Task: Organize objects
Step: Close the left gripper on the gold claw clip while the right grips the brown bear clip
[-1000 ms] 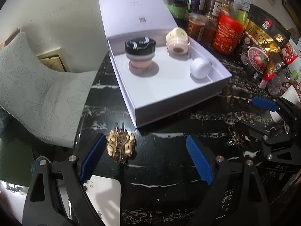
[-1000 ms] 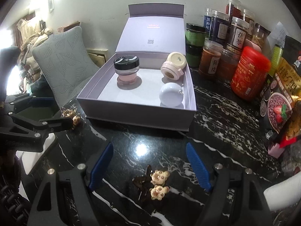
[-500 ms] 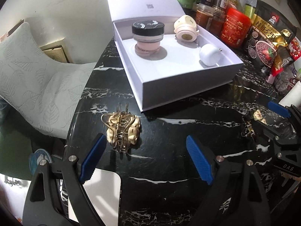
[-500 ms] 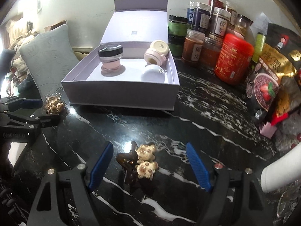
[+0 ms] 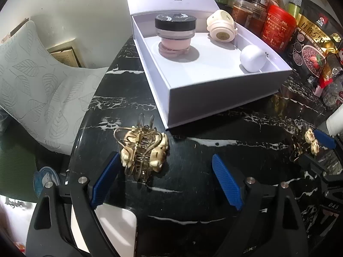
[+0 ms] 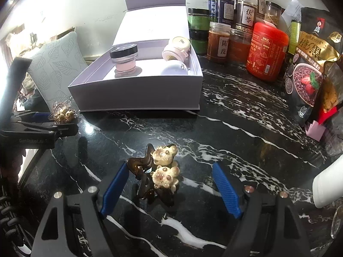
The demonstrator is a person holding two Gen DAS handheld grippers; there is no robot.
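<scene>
The left gripper (image 5: 166, 178) is gaping wide around the gold hair claw (image 5: 142, 153) at lower centre; the right gripper (image 6: 170, 187) is gaping wide around the brown bear clip (image 6: 159, 172), lower centre.

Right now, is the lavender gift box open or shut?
Open. The lavender gift box has its lid flipped up behind, showing the black-capped jar and two small containers inside.

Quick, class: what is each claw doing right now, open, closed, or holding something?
Left claw: open, empty, around the gold hair clip on the table.
Right claw: open, empty, around the bear hair clip.
</scene>
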